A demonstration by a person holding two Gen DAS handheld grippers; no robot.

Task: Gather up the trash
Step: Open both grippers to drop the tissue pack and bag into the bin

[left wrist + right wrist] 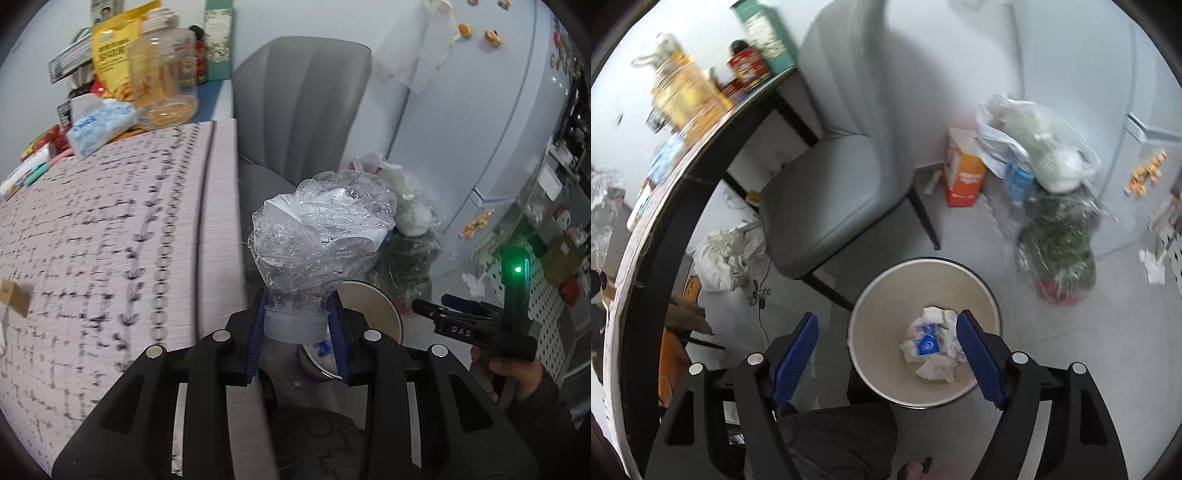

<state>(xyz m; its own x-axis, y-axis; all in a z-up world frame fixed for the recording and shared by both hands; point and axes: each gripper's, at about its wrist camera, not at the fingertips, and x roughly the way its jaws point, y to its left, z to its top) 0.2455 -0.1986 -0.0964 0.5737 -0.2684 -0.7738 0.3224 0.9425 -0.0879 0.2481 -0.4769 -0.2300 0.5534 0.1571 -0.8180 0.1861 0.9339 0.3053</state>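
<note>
A crushed clear plastic bottle (321, 229) sticks up from my left gripper (295, 314), which is shut on the bottle's neck just above its white cap. It hangs beside the table edge, with the round beige trash bin (373, 306) partly hidden behind it. My right gripper (886, 321) is open and empty, pointing down over the bin (871, 295). Crumpled white and blue paper trash (932, 343) lies at the bin's bottom. In the left wrist view the right gripper (461, 321) shows at the right, held by a hand.
A table with a pink patterned cloth (110, 240) holds a clear jar (162, 74), a tissue pack (99, 129) and snack bags. A grey chair (831, 177) stands by the bin. Stuffed plastic bags (1052, 206) and an orange box (964, 173) sit on the floor near the fridge (498, 110).
</note>
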